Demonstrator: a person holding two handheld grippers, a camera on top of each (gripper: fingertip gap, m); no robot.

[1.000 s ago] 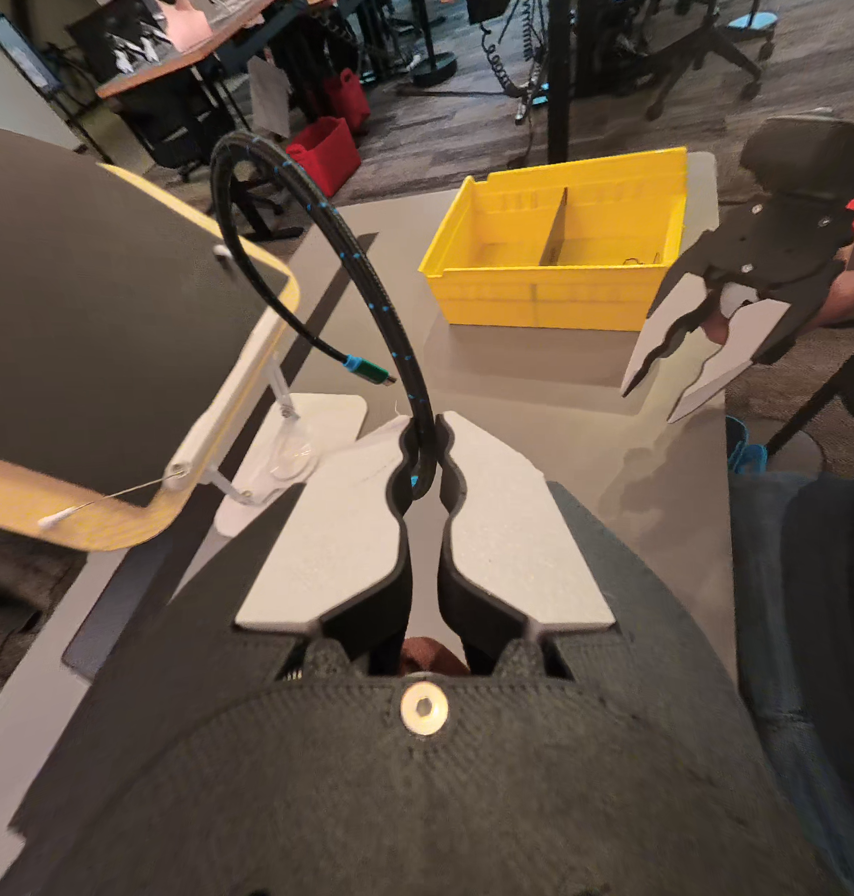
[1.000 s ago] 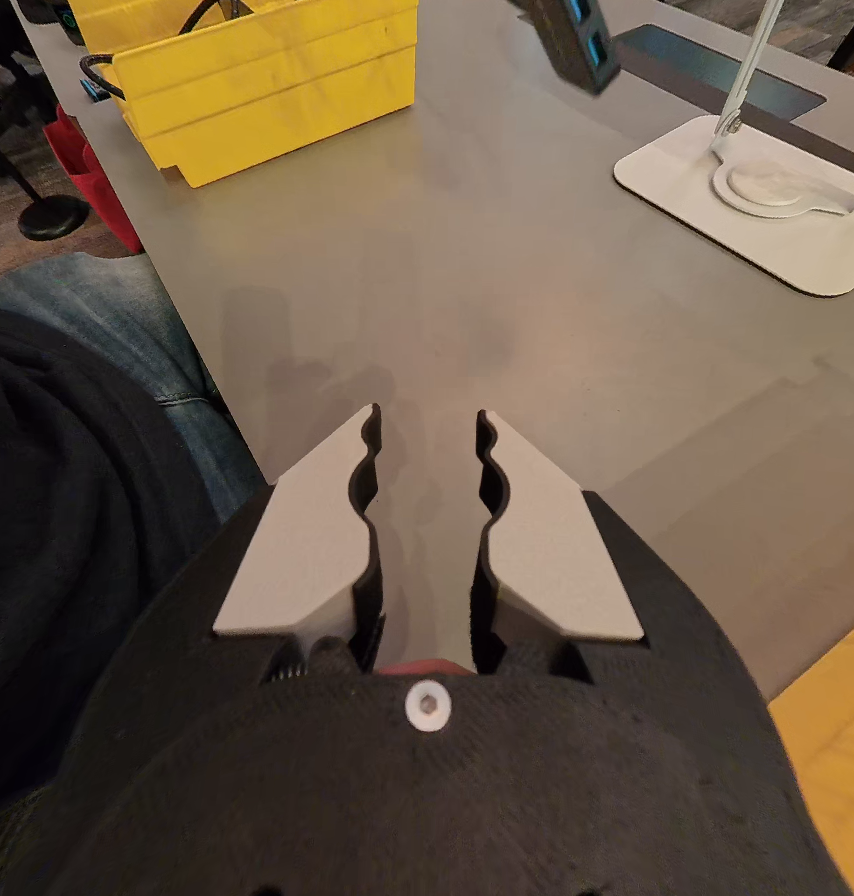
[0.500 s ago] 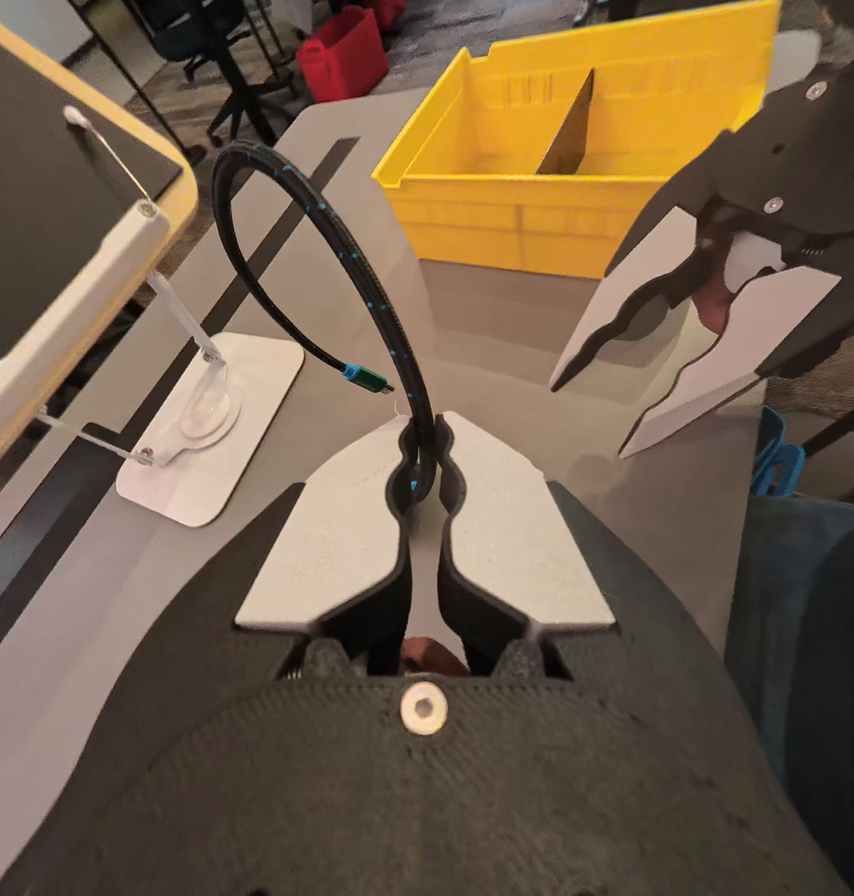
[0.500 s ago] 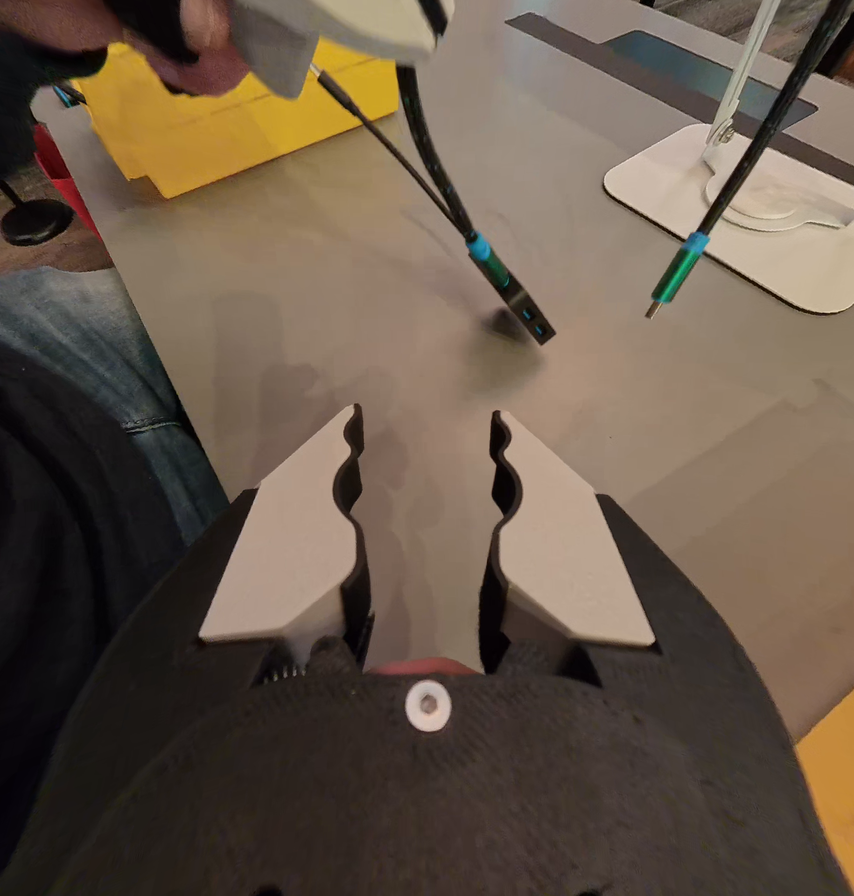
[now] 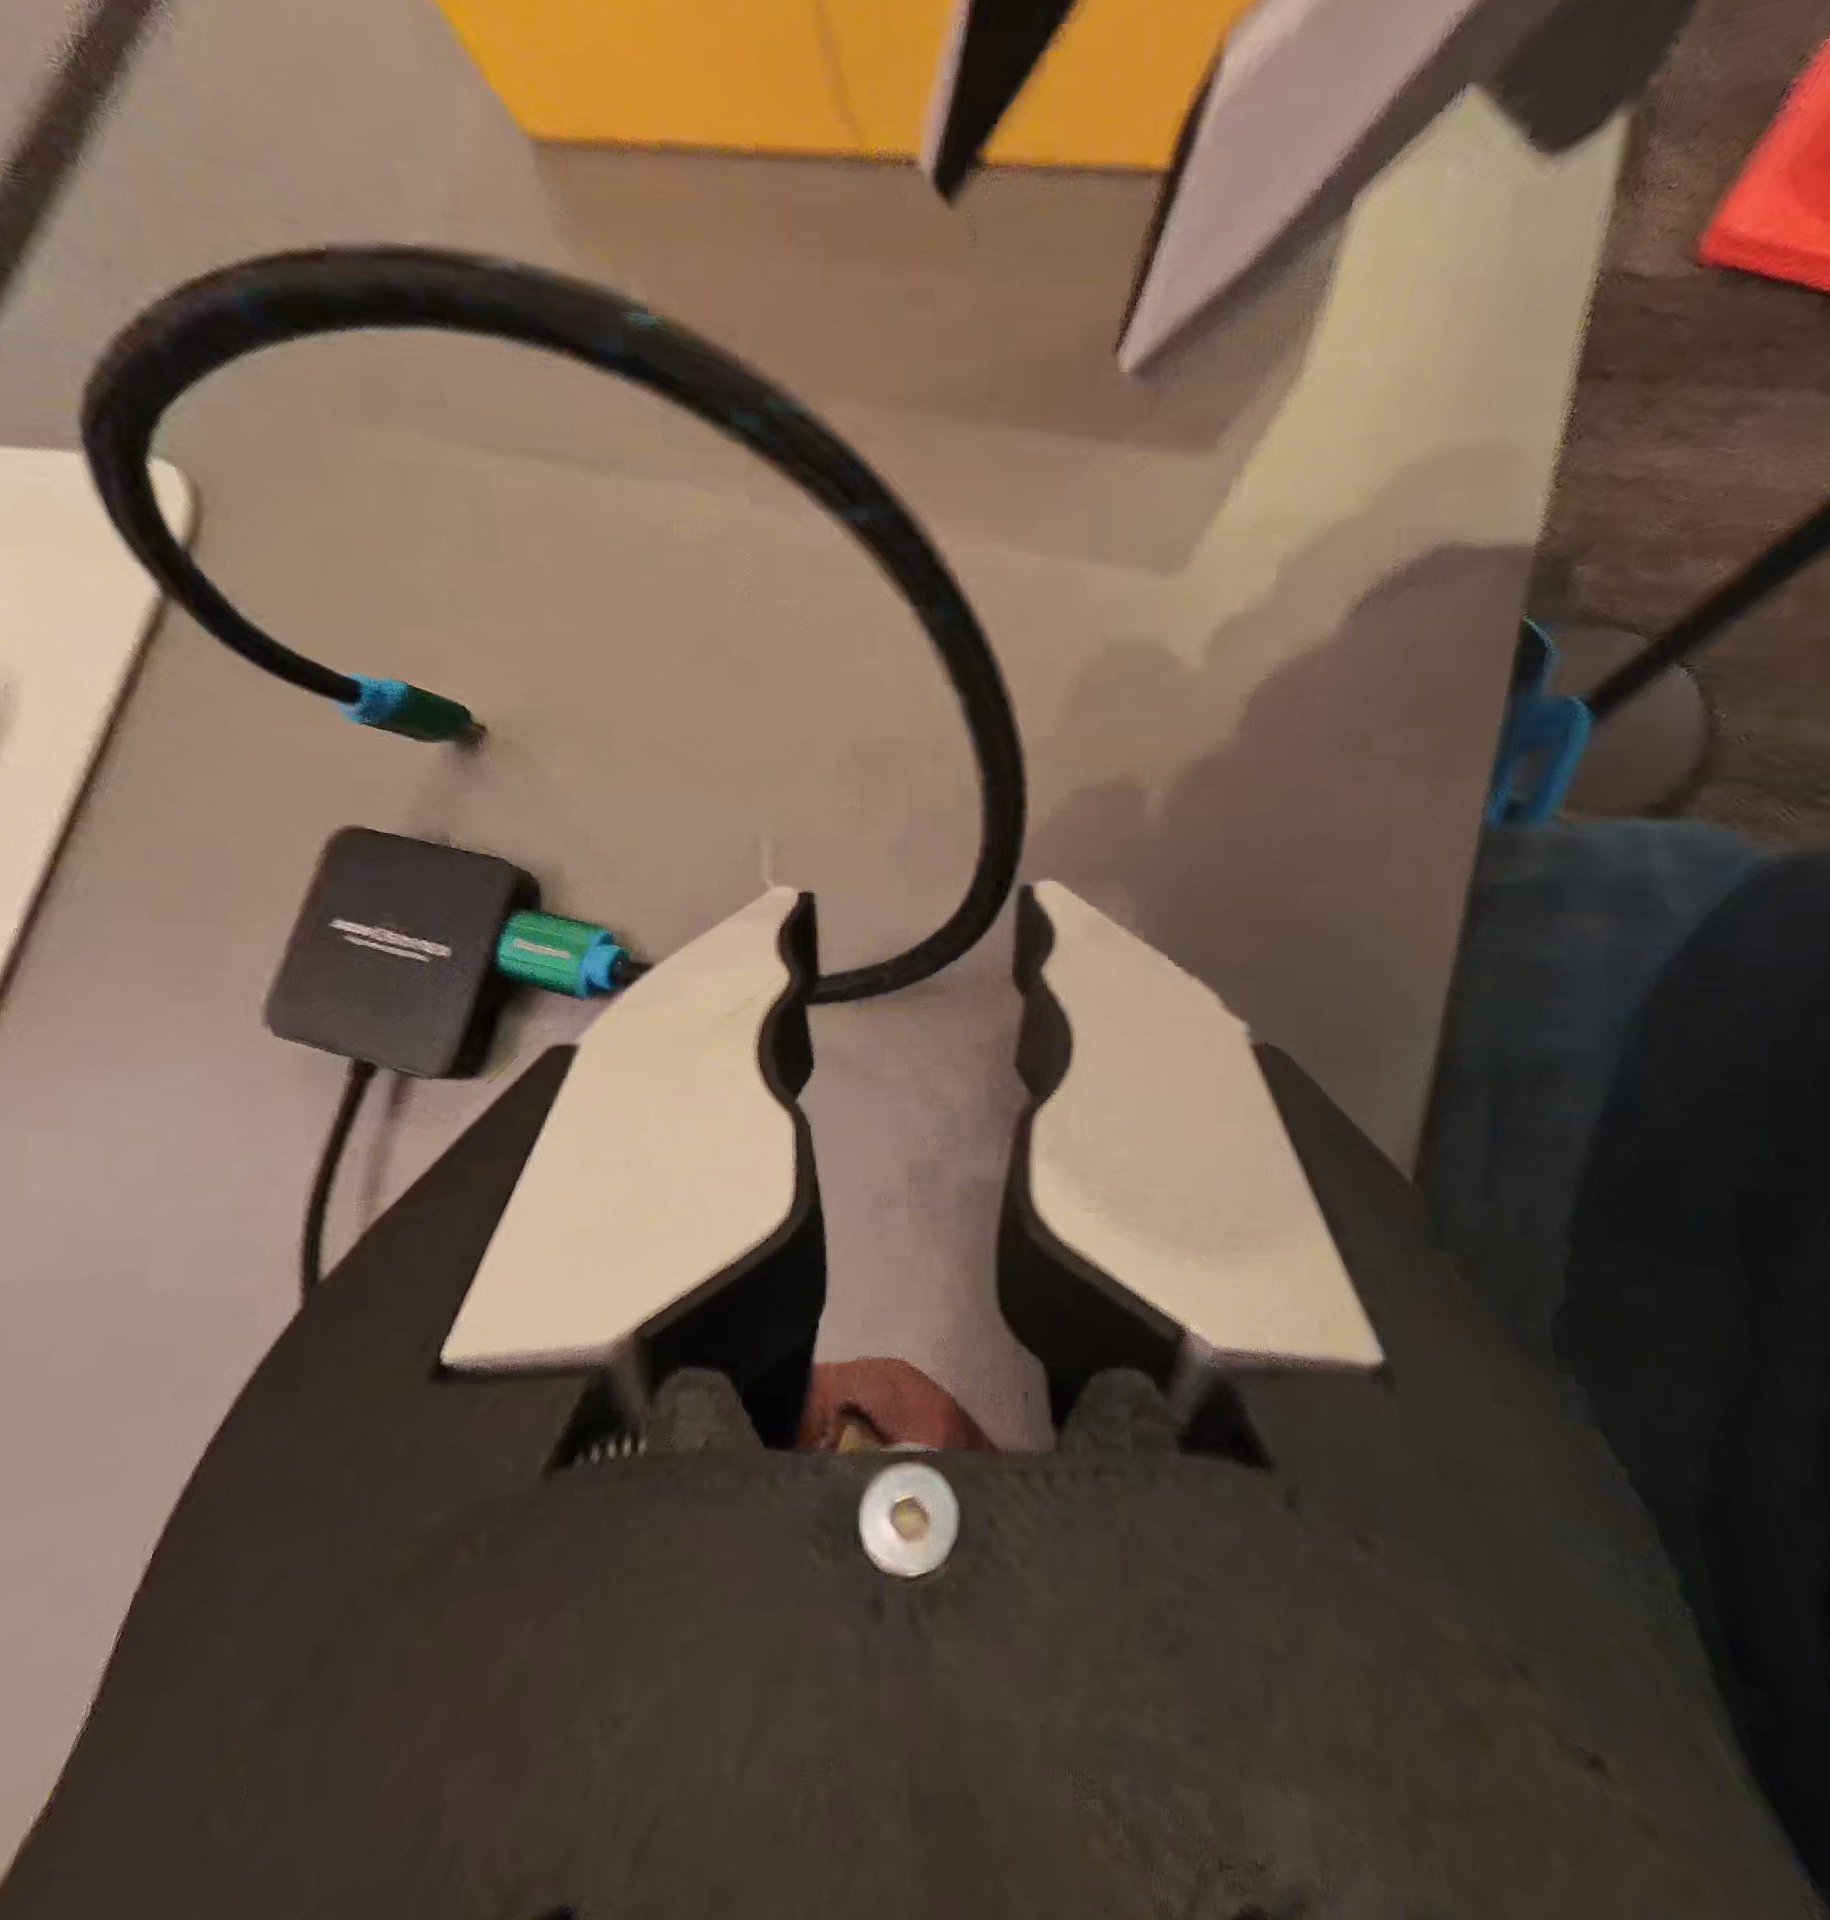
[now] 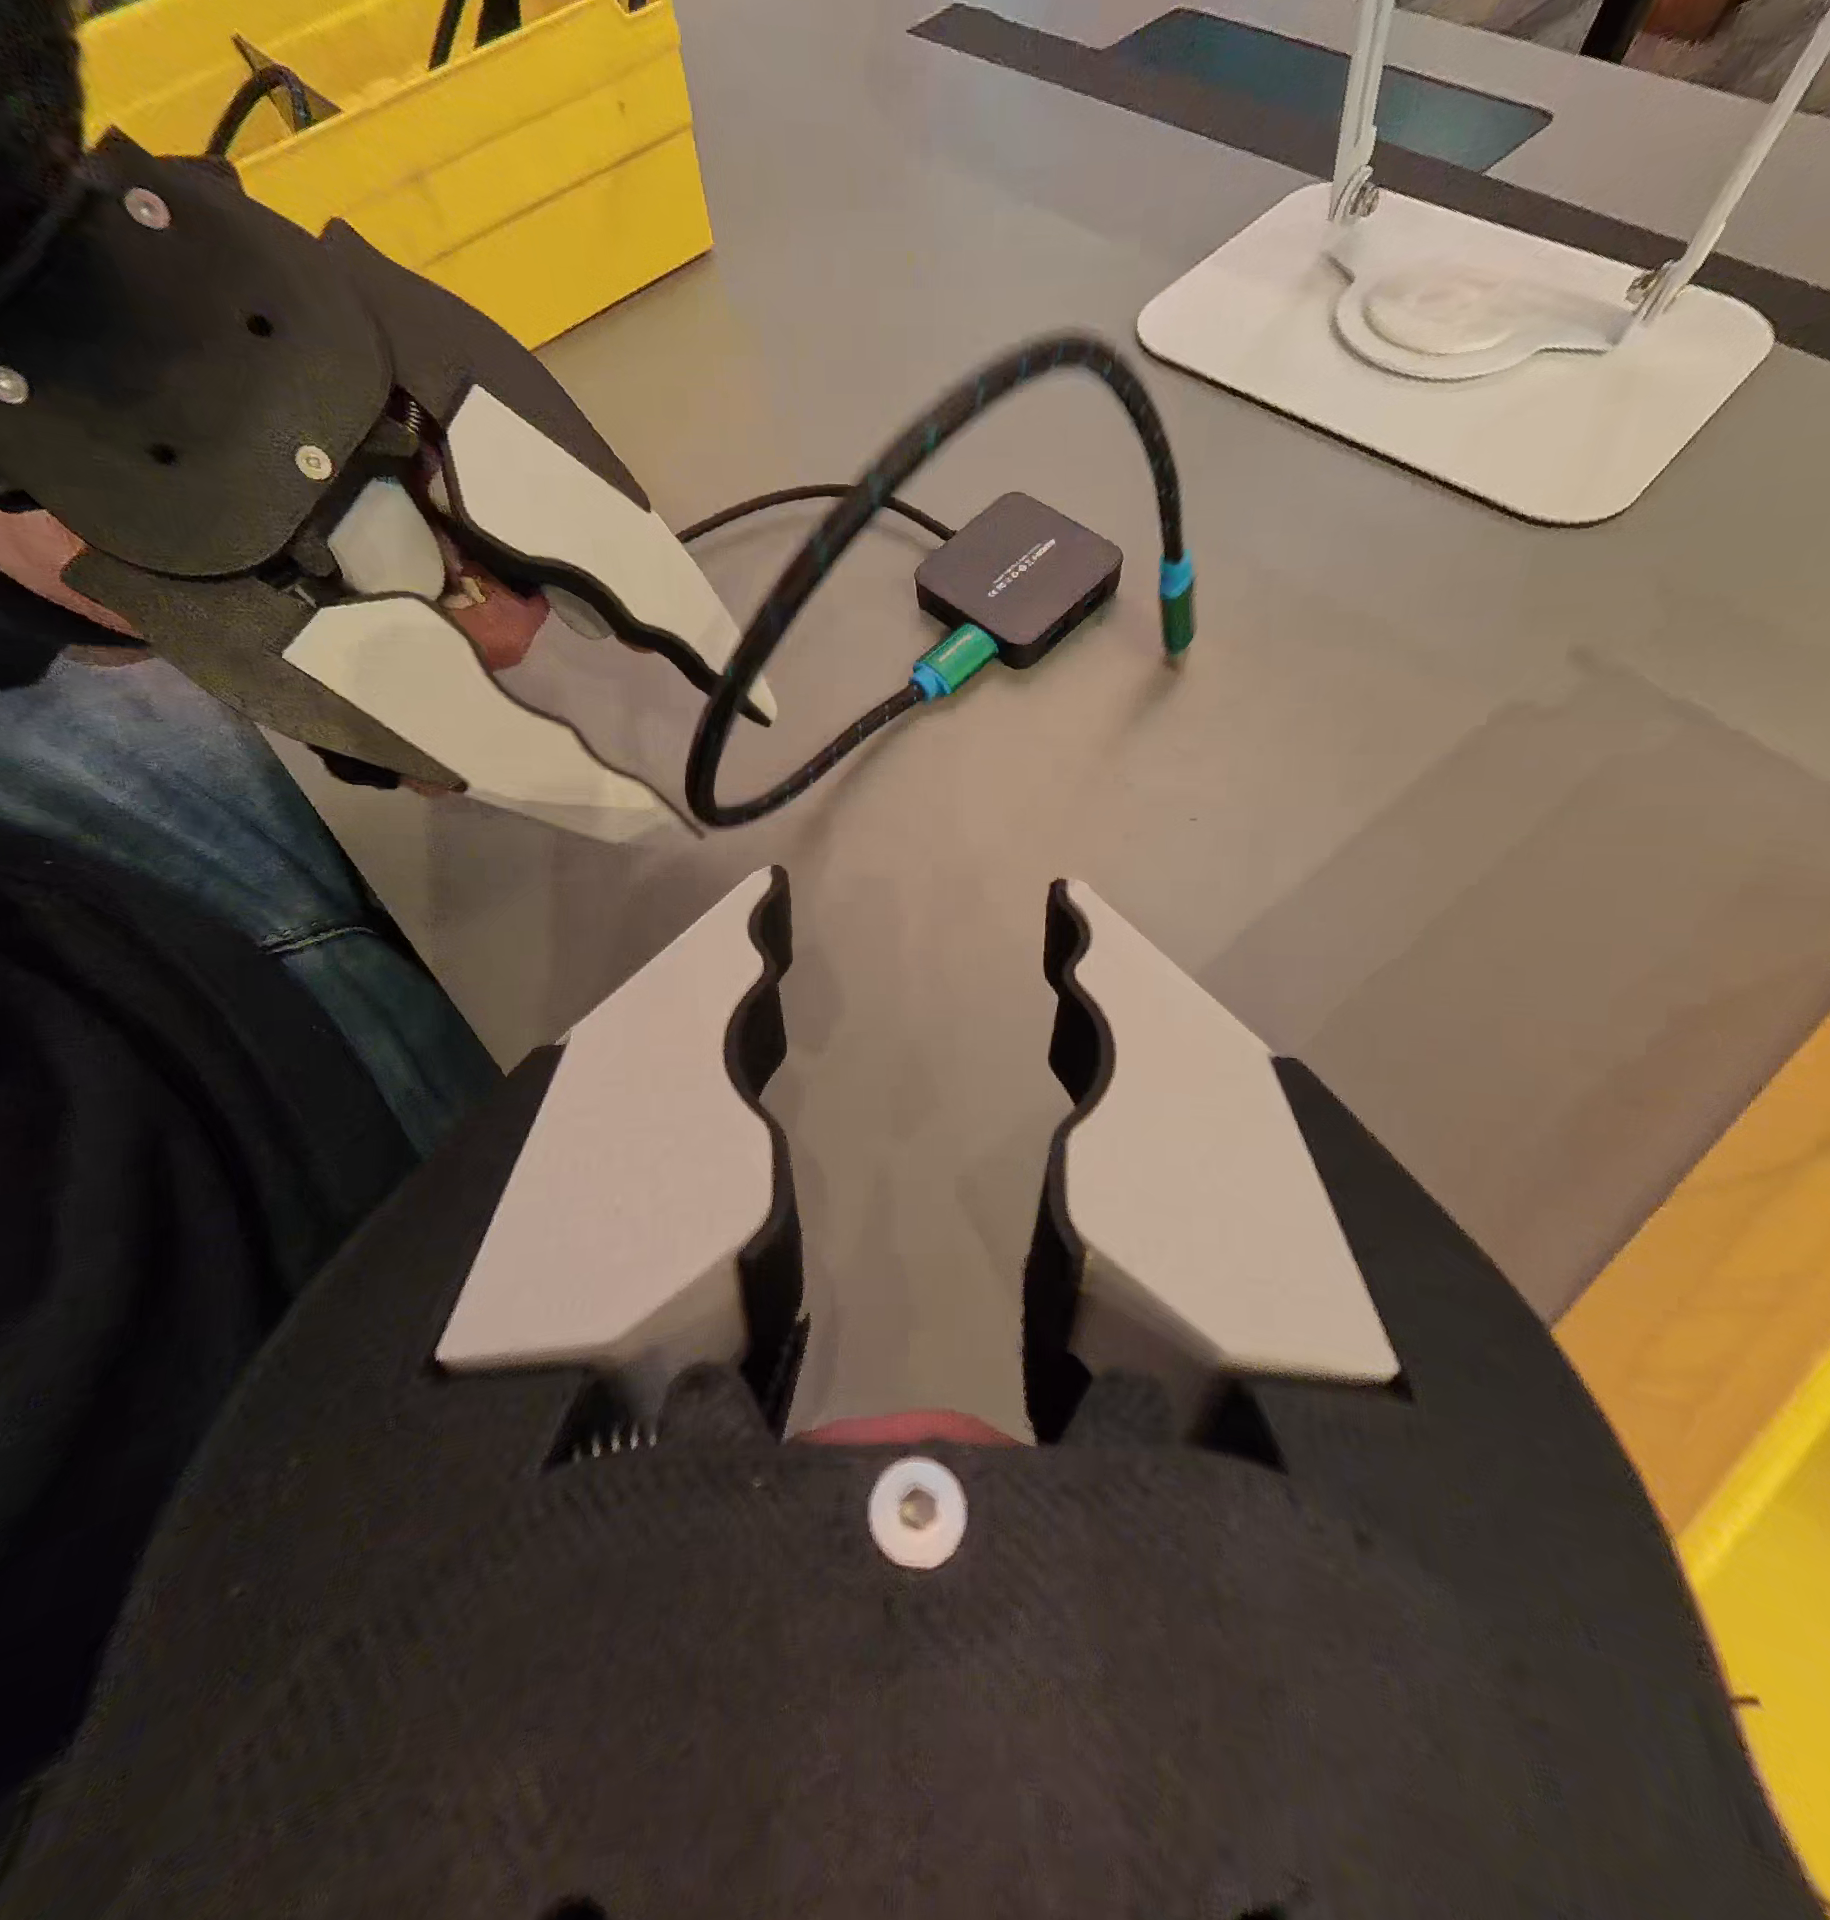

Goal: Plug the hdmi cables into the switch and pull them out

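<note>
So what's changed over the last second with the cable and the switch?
The left gripper came down and opened its jaws, letting go of the braided cable. The switch now lies on the table, one plug still in it. The right gripper stayed open and empty.

The cable [image 6: 1004,400] is black braid flecked with blue, its plugs [image 6: 955,661] green with blue collars. The switch [image 6: 1017,575] is black, the bin [image 6: 495,171] yellow, the surface [image 6: 1358,790] grey.
</note>
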